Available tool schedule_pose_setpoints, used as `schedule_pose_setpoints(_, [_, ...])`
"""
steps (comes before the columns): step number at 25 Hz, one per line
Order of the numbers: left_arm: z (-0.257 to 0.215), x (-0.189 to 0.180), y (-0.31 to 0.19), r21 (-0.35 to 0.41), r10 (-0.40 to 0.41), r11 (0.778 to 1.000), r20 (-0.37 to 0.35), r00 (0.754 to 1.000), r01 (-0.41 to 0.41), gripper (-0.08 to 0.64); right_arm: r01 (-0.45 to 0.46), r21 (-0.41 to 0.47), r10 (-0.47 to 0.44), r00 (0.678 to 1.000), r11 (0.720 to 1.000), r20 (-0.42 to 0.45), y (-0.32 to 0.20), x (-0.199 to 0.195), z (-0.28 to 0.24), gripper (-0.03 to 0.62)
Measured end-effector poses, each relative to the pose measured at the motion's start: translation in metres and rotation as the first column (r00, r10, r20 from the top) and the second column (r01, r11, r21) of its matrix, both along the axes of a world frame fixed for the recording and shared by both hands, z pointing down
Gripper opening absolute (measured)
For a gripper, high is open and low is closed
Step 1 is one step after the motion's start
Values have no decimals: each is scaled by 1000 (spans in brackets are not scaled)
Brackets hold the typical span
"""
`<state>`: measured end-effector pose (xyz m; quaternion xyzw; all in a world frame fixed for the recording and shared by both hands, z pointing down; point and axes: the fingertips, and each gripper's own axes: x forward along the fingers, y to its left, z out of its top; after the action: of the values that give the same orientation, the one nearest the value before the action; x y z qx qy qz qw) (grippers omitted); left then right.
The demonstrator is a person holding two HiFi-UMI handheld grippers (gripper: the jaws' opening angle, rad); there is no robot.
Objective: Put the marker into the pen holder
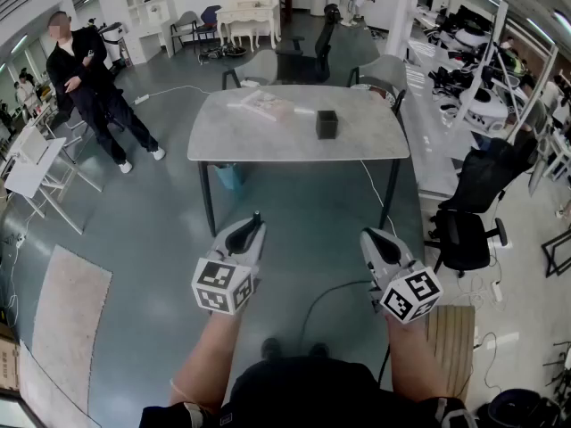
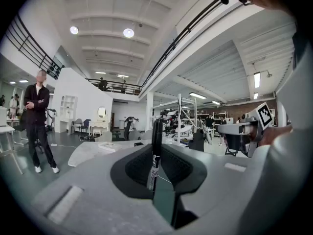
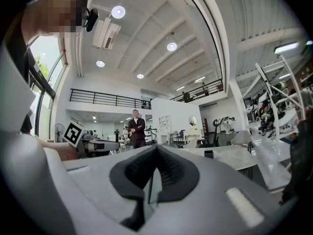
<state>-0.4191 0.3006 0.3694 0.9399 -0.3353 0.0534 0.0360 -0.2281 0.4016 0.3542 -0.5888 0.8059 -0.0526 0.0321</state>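
Head view shows the slim black marker (image 1: 257, 219) clamped upright in the left gripper (image 1: 252, 232), so the pickup looks done. The right gripper (image 1: 373, 241) has its jaws pressed together on nothing. Carrying and dropping the marker remain: the square black pen holder (image 1: 326, 124) stands on the pale grey stone-look table (image 1: 268, 139), right of its middle, and both grippers are well short of the table's near edge. Beyond the table lies an open workshop with a grey floor; a bystander in black (image 1: 87, 77) stands to its left.
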Motion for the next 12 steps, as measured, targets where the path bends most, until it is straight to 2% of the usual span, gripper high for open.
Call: schedule_pose_setpoints(12, [4, 29, 6, -8, -9, 1000, 10, 1000, 9, 58, 0, 4, 0, 1000, 1000, 6, 9, 36, 3, 0])
